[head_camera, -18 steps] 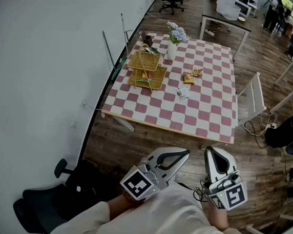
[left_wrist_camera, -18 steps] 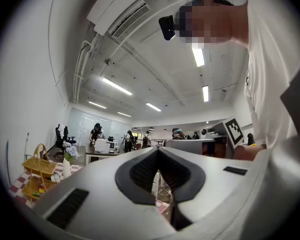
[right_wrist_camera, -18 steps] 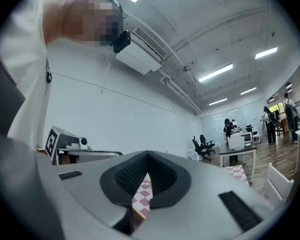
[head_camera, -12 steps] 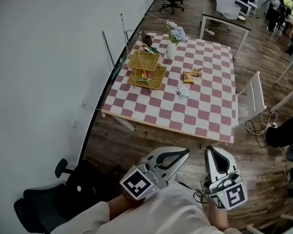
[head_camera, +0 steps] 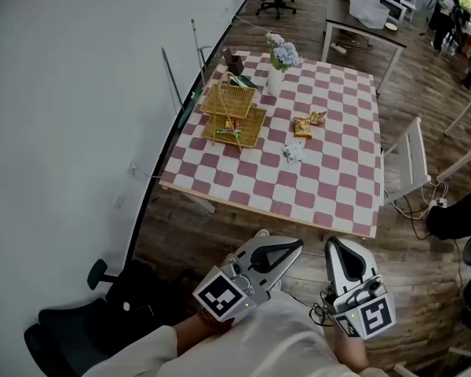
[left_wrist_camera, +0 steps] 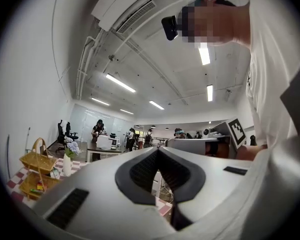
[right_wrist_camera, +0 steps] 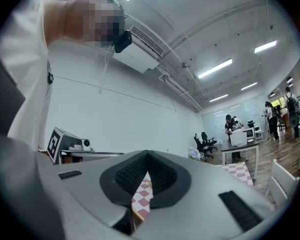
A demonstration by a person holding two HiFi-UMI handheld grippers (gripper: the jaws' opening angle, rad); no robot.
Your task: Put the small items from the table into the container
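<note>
The small items lie near the middle of the checkered desk (head_camera: 330,199): two orange snack packets (head_camera: 308,121) side by side and, just nearer the person, a crumpled white wrapper (head_camera: 293,152). The container, a two-tier wicker basket (head_camera: 234,113), stands to their left, with a few items already in its lower tray. A vase of flowers (head_camera: 279,63) stands behind it. The left hand-held gripper (head_camera: 297,247) and right hand-held gripper (head_camera: 332,247) are level by the person's body, well apart from the desk, jaws pressed together on nothing. This looks like the approach step. The next move calls for closing in on the desk, spreading one pair of jaws and reaching for the wrapper.
</note>
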